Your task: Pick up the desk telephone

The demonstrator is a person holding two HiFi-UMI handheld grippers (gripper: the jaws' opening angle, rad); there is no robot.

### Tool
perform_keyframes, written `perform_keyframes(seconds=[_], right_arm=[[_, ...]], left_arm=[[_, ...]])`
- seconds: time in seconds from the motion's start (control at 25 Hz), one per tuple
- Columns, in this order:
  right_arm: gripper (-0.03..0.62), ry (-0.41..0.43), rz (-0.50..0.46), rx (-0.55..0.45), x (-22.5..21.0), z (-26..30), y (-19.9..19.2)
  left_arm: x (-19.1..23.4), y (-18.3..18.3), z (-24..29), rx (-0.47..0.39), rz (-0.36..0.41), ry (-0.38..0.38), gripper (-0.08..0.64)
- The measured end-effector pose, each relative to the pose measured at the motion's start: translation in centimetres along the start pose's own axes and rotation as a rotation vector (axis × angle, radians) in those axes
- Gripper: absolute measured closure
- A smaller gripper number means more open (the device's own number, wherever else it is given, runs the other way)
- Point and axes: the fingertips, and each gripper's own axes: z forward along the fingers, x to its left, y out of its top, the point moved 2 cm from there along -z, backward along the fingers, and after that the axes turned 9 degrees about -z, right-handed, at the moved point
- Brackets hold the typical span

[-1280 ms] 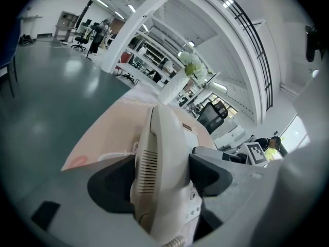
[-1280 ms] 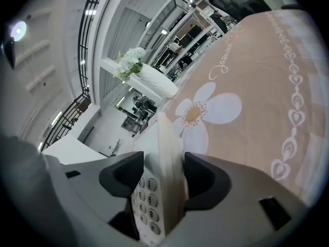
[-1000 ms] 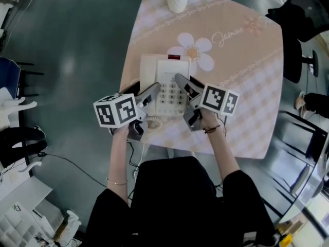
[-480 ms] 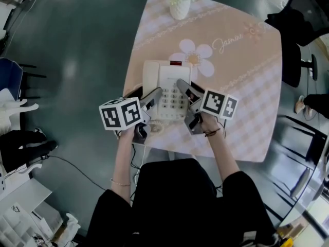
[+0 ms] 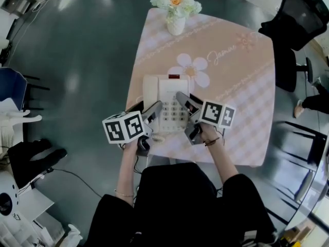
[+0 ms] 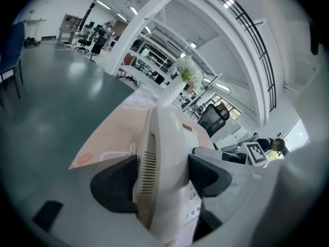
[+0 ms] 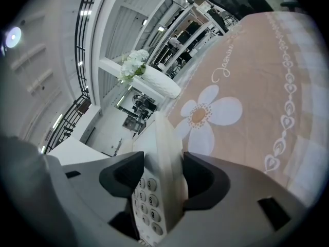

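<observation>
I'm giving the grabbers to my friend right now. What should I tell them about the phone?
Left gripper: shut on the telephone, on its left side where the handset lies.
Right gripper: shut on the telephone's right edge, beside the keypad.
Where things are: the telephone sits between both grippers, over the near part of the pink table. A vase of flowers stands at the far edge.
Done: both grips are on.
Left: lift it straight up with both grippers together. The pictures don't show whether it has left the table yet.
</observation>
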Motion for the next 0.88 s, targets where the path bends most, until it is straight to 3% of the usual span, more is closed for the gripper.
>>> perform_keyframes(seconds=[0.88], right_arm=[[0.370,0.056,-0.124,-0.099,8.4,-6.6,3.7]], left_arm=[[-6.5,1.0,-8.0,-0.124,0.032,-0.035,0.260]])
